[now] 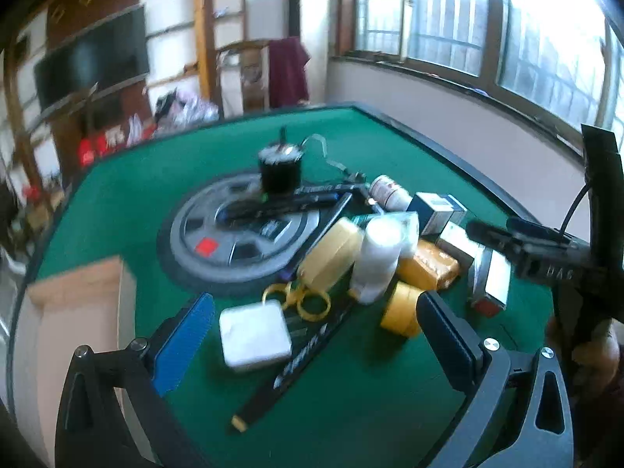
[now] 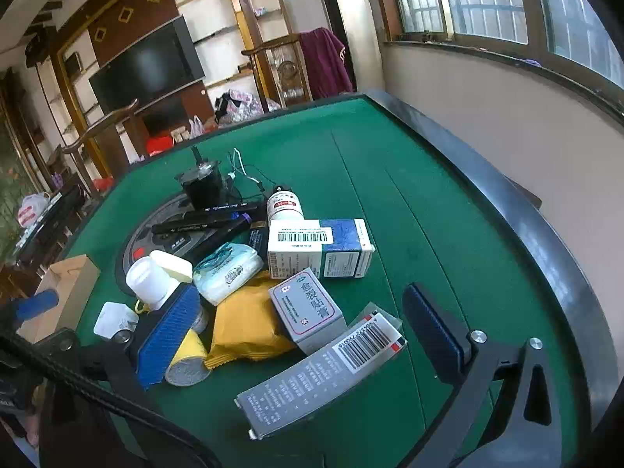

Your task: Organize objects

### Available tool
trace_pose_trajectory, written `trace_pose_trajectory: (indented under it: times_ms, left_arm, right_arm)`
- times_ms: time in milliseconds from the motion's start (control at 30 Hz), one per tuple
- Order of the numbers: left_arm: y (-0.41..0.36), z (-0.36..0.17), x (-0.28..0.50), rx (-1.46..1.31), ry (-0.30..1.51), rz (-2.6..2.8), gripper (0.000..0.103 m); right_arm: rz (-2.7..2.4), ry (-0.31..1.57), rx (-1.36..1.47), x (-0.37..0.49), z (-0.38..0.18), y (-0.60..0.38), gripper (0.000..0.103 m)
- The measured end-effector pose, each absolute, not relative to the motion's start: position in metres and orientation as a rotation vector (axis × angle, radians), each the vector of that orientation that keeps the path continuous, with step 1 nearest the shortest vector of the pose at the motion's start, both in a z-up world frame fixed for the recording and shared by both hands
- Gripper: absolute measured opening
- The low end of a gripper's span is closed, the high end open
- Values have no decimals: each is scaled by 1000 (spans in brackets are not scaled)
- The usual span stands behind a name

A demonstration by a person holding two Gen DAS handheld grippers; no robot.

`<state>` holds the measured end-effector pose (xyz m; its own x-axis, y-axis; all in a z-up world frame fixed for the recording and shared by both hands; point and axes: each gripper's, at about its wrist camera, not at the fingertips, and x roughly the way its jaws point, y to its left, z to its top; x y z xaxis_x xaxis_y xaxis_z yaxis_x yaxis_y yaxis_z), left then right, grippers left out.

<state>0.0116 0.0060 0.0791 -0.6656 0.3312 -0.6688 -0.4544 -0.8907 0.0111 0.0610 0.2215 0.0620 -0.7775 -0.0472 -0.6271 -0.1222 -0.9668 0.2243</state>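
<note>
Left gripper (image 1: 308,347) open, empty, over white square charger block (image 1: 255,335) in clutter on green felt table (image 1: 128,199); view blurred, labels unreadable.

Right gripper (image 2: 300,331) open, empty, over grey barcoded flat pack (image 2: 319,374). Sorting seems not begun; next move needs one item picked out. Cardboard box (image 2: 64,292) at left edge partly cut off.

Both wrist views look down close across the green table (image 1: 117,195), sharing its cluttered pile.
</note>
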Motion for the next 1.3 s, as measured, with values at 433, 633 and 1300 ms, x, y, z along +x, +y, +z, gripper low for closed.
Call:
trace_pose_trajectory:
  times_ms: [433, 633, 1300]
  left_arm:
    - [29, 56, -32, -1007, 598, 2280, 78]
    - [52, 44, -47, -999, 651, 2195, 74]
    - [-4, 74, -21, -1035, 174, 2277, 14]
  right_arm:
    - [2873, 493, -1079, 61, 58, 234, 103]
    - [2855, 526, -1125, 54, 52, 235, 103]
    - [2876, 416, -1154, 43, 42, 221, 103]
